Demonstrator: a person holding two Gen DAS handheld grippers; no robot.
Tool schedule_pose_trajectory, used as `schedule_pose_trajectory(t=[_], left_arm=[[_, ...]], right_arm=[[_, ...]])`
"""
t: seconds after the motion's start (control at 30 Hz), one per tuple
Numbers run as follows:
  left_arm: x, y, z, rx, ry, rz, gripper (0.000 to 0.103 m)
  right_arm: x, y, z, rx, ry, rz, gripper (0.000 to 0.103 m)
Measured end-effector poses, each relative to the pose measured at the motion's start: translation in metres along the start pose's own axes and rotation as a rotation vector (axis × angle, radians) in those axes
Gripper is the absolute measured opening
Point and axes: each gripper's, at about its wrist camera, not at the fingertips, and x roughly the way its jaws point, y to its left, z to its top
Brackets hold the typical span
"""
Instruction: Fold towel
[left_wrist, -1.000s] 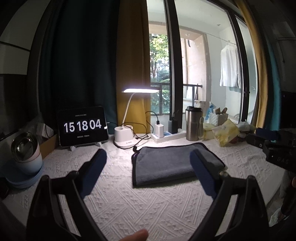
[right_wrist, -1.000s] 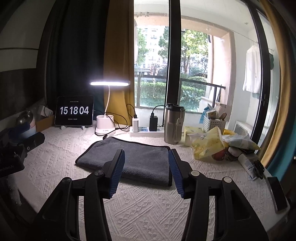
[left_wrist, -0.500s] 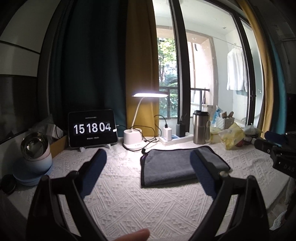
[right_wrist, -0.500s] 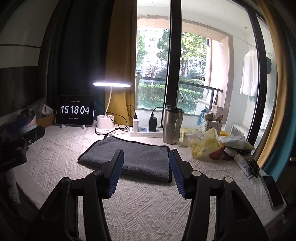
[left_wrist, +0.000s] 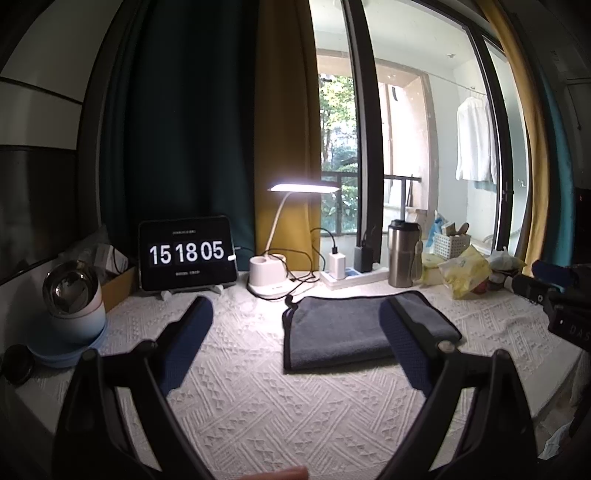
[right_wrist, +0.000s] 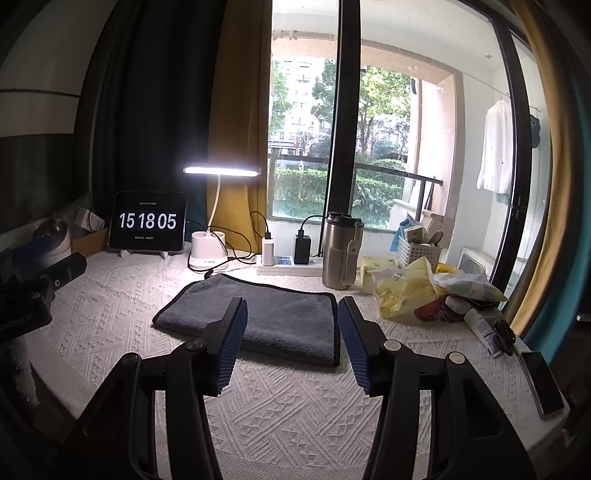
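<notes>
From the left wrist view, the left tool (left_wrist: 295, 332) hangs above the surface (left_wrist: 258, 406) with its blue-padded fingers (left_wrist: 188, 343) spread wide and nothing between them. The grey towel (left_wrist: 343, 332) lies folded flat on the white textured cover, ahead and to the right, its right part hidden behind the right-hand finger. Behind it stand a lit desk lamp (left_wrist: 280, 236), a tablet clock (left_wrist: 187, 253) reading 15 18 05, a steel tumbler (left_wrist: 403, 253) and a power strip (left_wrist: 351, 275). The right tool (left_wrist: 561, 295) shows at the right edge. From the right wrist view, the right tool (right_wrist: 291, 339) is held over the near edge of the towel (right_wrist: 273, 314), its fingers (right_wrist: 231, 347) parted with nothing gripped. The towel lies folded with a dark-trimmed edge on its right side. Yellow packets (right_wrist: 402, 291) are piled just to the right of it, and a phone (right_wrist: 543, 384) lies near the surface's right edge.
</notes>
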Motion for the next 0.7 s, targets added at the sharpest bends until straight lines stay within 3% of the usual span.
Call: schedule_pose_trajectory(t=[0.7], left_arm=[[0.0037,0.0001,-0.0005,-0.009,0.017,0.008,0.093]], right_arm=[[0.0041,-0.0072,-0.0008,0.031,0.013,0.0,0.054]])
